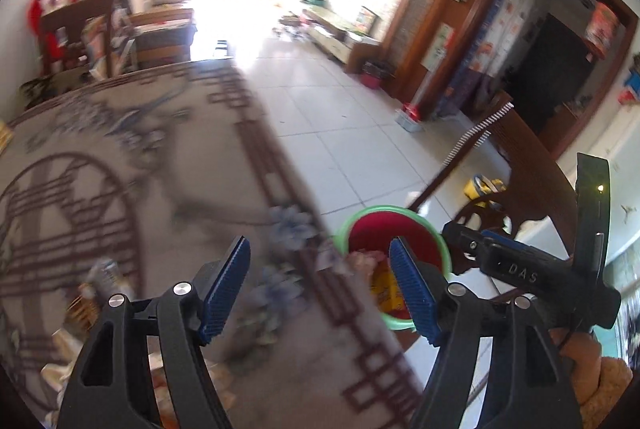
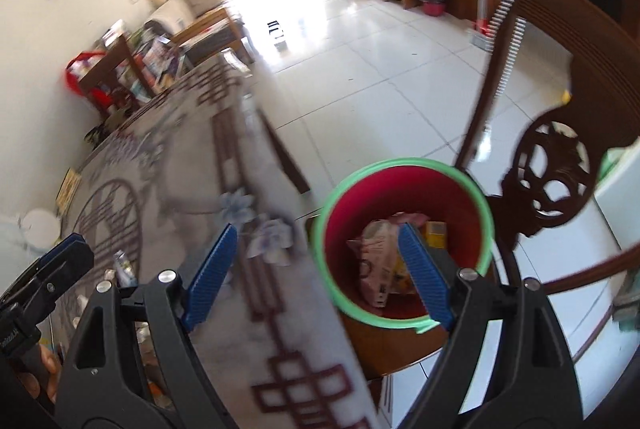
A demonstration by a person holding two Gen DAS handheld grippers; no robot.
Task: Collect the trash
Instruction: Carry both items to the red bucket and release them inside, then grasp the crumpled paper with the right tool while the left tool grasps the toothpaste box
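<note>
A red bin with a green rim [image 2: 404, 185] stands on a wooden chair seat beside the table; it holds crumpled wrappers [image 2: 376, 261]. It also shows in the left wrist view [image 1: 396, 229]. My right gripper [image 2: 320, 273] is open and empty, over the table edge and the bin's rim. My left gripper [image 1: 320, 285] is open and empty above the table edge, left of the bin. Crumpled paper [image 2: 272, 241] lies on the patterned tablecloth [image 2: 168, 197] near the edge. Small scraps [image 1: 100, 277] lie on the table at the left.
A carved wooden chair [image 2: 552, 165] stands right of the bin. The right gripper's body [image 1: 520, 269] shows in the left wrist view. White tiled floor [image 1: 340, 117] stretches beyond. A cluttered shelf [image 1: 80, 29] stands behind the table. A white plate [image 2: 38, 225] sits at the table's left.
</note>
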